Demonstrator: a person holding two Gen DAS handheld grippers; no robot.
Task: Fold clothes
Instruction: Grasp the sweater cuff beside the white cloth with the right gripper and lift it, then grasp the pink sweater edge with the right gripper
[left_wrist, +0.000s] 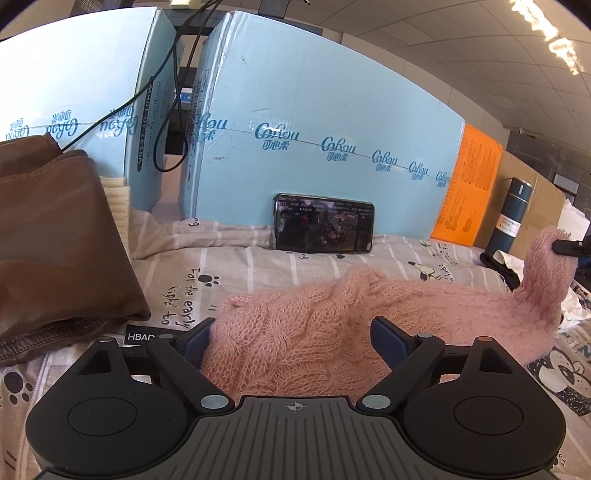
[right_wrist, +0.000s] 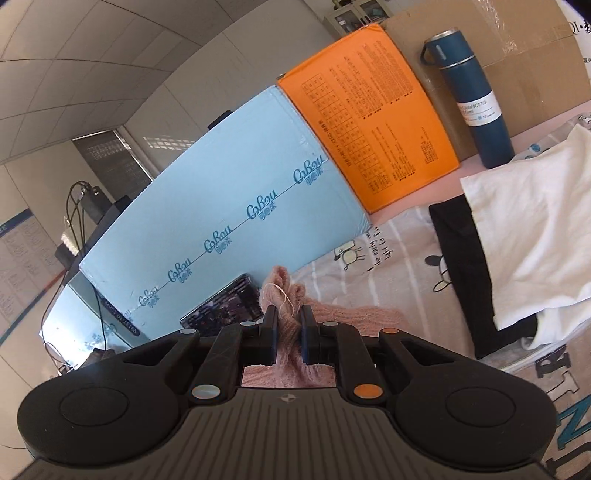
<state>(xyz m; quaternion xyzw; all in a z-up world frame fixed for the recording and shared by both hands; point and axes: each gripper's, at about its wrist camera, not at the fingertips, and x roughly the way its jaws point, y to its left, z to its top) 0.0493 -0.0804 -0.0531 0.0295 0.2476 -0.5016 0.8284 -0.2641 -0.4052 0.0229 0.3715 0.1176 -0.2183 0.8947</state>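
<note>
A pink knitted sweater (left_wrist: 332, 321) lies bunched on the printed bedsheet (left_wrist: 280, 266). My left gripper (left_wrist: 293, 326) is open, its blue-padded fingers (left_wrist: 388, 336) standing wide on either side of the sweater's near bulk. At the far right of the left wrist view, one end of the sweater is lifted off the sheet, pinched in my right gripper (left_wrist: 569, 247). In the right wrist view, my right gripper (right_wrist: 288, 315) is shut on that pink knit (right_wrist: 286, 291), which sticks up past the fingertips with a loose thread.
A folded brown leather jacket (left_wrist: 55, 240) lies at the left. A phone (left_wrist: 323, 223) leans on light blue boxes (left_wrist: 314, 122) at the back, beside an orange box (right_wrist: 373, 118) and a dark blue bottle (right_wrist: 476, 103). White (right_wrist: 535, 221) and black (right_wrist: 465, 266) garments lie right.
</note>
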